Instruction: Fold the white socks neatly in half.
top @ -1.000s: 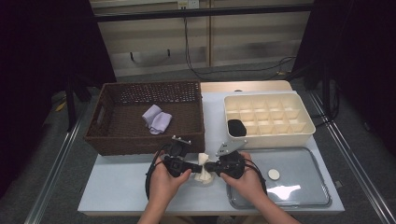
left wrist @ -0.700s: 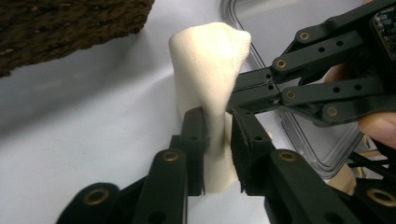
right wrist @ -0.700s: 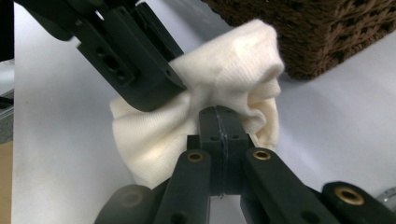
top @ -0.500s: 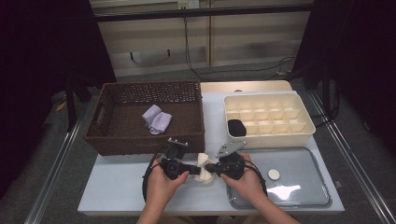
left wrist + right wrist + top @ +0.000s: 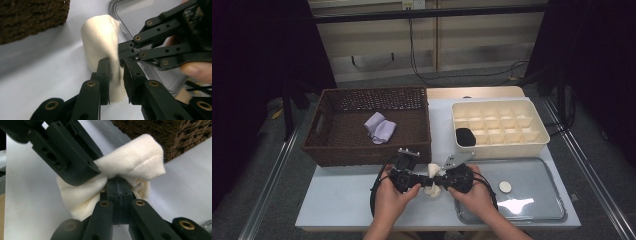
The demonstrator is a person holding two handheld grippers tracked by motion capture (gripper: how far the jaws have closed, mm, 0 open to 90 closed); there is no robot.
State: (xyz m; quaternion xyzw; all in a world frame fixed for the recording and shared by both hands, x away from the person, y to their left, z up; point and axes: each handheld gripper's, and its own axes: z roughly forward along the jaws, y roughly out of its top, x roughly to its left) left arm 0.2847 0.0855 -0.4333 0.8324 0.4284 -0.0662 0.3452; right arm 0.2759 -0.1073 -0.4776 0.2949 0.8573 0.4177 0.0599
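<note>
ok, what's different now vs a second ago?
Little moved. The left tool has just been opening its jaws, with the cream cloth between them; the pads now look slack on it. The right tool stays pinched shut on the cloth. Both hands kept their place in front of the wicker basket; the lilac cloth inside it, the divided tray and the clear lid are unchanged.
</note>
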